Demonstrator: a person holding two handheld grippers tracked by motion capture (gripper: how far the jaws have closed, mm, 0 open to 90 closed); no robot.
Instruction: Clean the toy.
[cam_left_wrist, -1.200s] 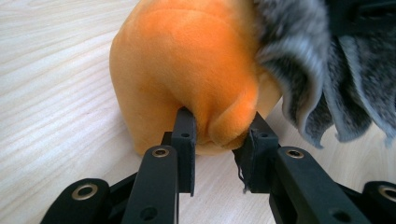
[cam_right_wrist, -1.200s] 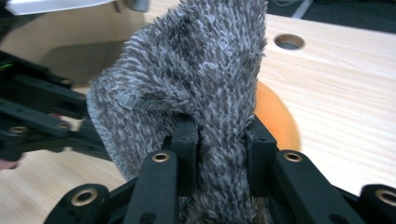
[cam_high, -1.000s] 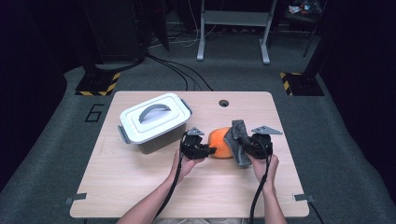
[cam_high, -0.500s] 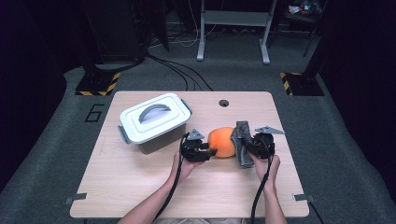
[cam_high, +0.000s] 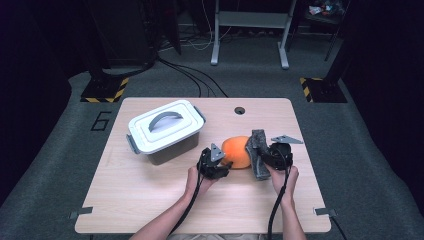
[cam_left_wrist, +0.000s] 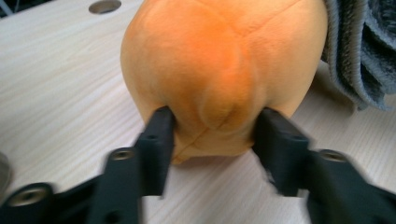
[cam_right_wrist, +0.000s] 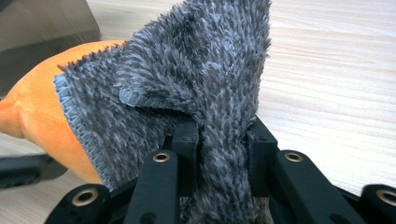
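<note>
A pale wooden table (cam_high: 150, 200) is seen from above, with a round hole (cam_high: 239, 110) near its far edge. On its left half a white lidded box (cam_high: 165, 131) with a grey handle is set, well apart from the grippers. Near the middle of the table an orange plush toy (cam_high: 236, 152) is rested on the wood, and a grey fuzzy cloth (cam_high: 259, 154) is pressed against its right side. The toy's near end is clamped between the jaws of the left gripper (cam_left_wrist: 212, 126), whose pads are sunk into the soft surface on both sides. A bunched fold of the cloth is pinched tightly between the closed jaws of the right gripper (cam_right_wrist: 219, 144), and the cloth is held upright against the toy.
</note>
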